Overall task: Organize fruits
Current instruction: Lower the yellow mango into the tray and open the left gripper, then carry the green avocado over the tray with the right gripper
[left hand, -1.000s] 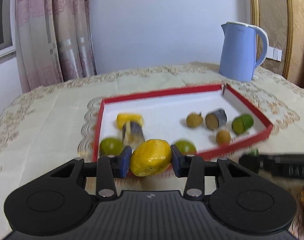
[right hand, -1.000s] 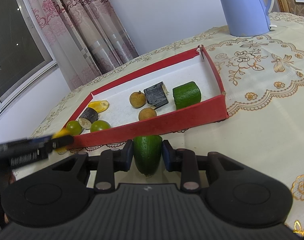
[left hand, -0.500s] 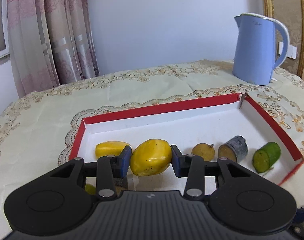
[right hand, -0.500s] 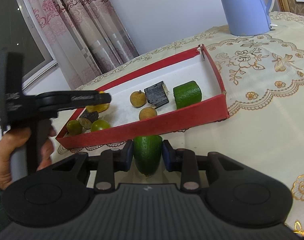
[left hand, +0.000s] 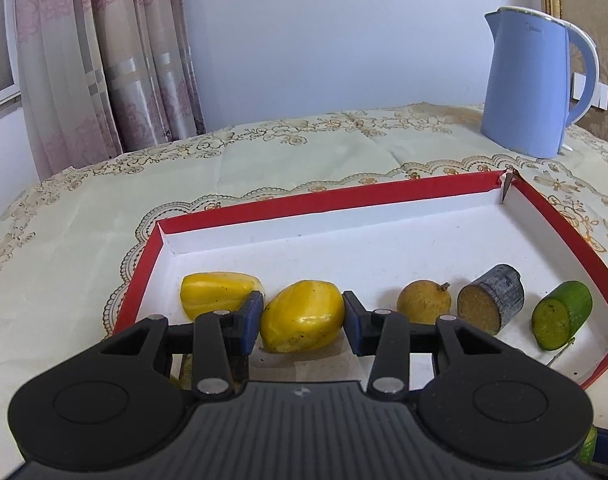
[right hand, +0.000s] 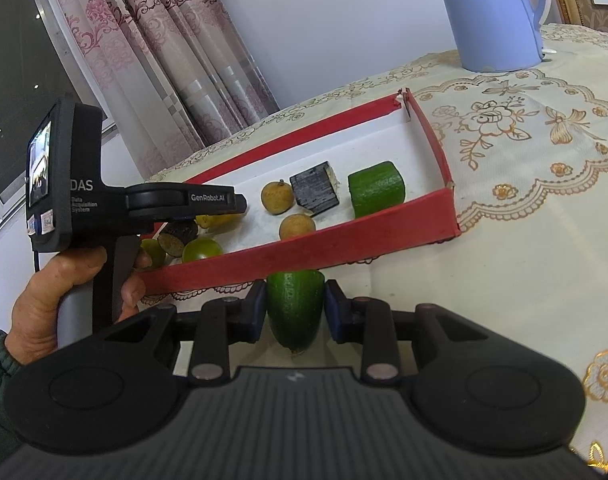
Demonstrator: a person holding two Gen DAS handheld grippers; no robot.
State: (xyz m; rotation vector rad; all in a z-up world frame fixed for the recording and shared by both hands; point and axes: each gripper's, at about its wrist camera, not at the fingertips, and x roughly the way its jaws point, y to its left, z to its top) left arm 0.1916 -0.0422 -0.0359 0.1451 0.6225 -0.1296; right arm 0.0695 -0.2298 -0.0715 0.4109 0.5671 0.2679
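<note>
My left gripper is shut on a yellow fruit and holds it low over the left part of the red-walled white tray, beside another yellow fruit piece. In the tray also lie a brown longan, a dark cane piece and a green cucumber chunk. My right gripper is shut on a green cucumber end, just outside the tray's near wall. The left gripper's body shows in the right wrist view over the tray's left end.
A blue electric kettle stands on the embroidered tablecloth behind the tray's far right corner. Two green limes and a second longan lie by the tray's near wall. Curtains hang behind the table.
My left gripper has carried the yellow fruit forward over the tray's near wall and lower into the tray. My right gripper has held still with the cucumber end.
</note>
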